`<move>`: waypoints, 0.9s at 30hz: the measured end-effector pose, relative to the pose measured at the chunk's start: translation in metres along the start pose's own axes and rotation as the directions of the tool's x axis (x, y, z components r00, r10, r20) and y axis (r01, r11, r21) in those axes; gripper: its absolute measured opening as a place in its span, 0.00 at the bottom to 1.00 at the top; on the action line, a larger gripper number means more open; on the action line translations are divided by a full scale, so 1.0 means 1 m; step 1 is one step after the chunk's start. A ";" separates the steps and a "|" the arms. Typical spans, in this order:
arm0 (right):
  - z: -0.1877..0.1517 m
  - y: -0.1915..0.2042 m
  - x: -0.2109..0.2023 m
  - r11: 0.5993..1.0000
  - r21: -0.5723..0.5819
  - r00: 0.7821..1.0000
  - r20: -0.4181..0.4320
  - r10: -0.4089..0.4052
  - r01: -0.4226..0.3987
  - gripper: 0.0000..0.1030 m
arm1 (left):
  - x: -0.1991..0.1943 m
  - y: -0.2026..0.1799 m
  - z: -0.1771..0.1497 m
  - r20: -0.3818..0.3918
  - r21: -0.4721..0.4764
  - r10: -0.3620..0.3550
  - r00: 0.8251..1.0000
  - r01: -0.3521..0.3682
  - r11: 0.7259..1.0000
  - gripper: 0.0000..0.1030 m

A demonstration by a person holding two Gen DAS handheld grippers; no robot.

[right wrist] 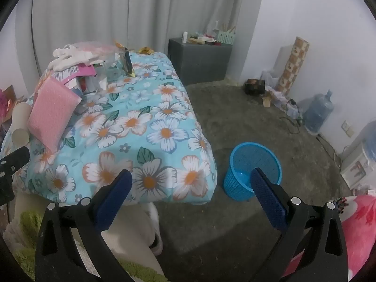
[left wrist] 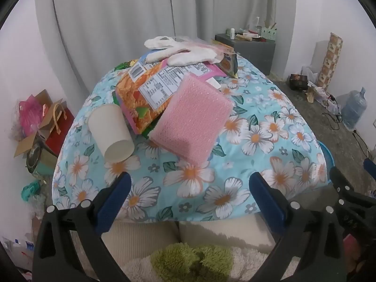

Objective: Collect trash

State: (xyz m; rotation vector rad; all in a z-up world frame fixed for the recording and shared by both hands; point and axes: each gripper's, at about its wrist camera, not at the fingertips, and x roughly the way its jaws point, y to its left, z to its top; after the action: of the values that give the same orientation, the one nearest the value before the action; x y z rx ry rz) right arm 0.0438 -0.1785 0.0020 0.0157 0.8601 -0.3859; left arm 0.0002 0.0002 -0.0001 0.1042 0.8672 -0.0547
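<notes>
Left claw (left wrist: 190, 197) spread wide, empty, angled down at paper cup (left wrist: 110, 132) and pink bubble mailer (left wrist: 191, 123) heaped on floral-covered bench (left wrist: 258, 145) (nothing collected yet). Right claw (right wrist: 190, 196) likewise agape, empty, overlooking blue bin (right wrist: 255, 170) on floor, ready for drops.

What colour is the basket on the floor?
The basket is blue; the right wrist view shows it best.

tablecloth (left wrist: 258, 141): light blue, white-orange flowers | bubble wrap (left wrist: 192, 119): pink | cup (left wrist: 110, 131): cream | basket (right wrist: 255, 170): blue
</notes>
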 end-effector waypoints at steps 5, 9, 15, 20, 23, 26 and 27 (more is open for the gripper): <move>0.000 0.005 0.001 1.000 0.000 1.000 0.002 0.002 -0.002 0.94 | 0.000 0.000 0.000 0.001 0.002 0.002 1.000 -0.002 1.000 0.96; 0.001 0.009 0.002 1.000 -0.002 1.000 0.002 0.004 -0.004 0.94 | 0.000 0.000 0.000 -0.001 0.003 0.004 1.000 -0.004 1.000 0.96; 0.003 0.012 0.004 1.000 0.001 1.000 -0.001 0.005 -0.005 0.94 | 0.000 0.001 0.000 -0.004 0.000 0.007 1.000 -0.007 1.000 0.96; 0.007 0.015 0.002 1.000 0.003 1.000 0.004 0.005 -0.005 0.94 | 0.001 0.004 -0.003 -0.007 0.001 0.008 1.000 -0.008 1.000 0.96; 0.007 0.015 0.002 1.000 0.003 1.000 0.003 0.006 -0.006 0.94 | 0.002 0.005 -0.003 -0.011 0.001 0.009 1.000 -0.009 1.000 0.96; 0.008 0.017 0.002 1.000 0.003 1.000 0.003 0.007 -0.007 0.94 | 0.003 0.005 -0.003 -0.013 0.001 0.010 1.000 -0.010 1.000 0.96; 0.007 0.017 0.002 1.000 0.004 1.000 0.003 0.007 -0.007 0.94 | 0.003 0.005 -0.003 -0.015 0.001 0.011 1.000 -0.011 1.000 0.96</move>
State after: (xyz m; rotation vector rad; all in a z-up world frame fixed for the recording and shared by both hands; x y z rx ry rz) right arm 0.0564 -0.1646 0.0028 0.0211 0.8560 -0.3812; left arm 0.0006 0.0057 -0.0038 0.1106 0.8812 -0.0446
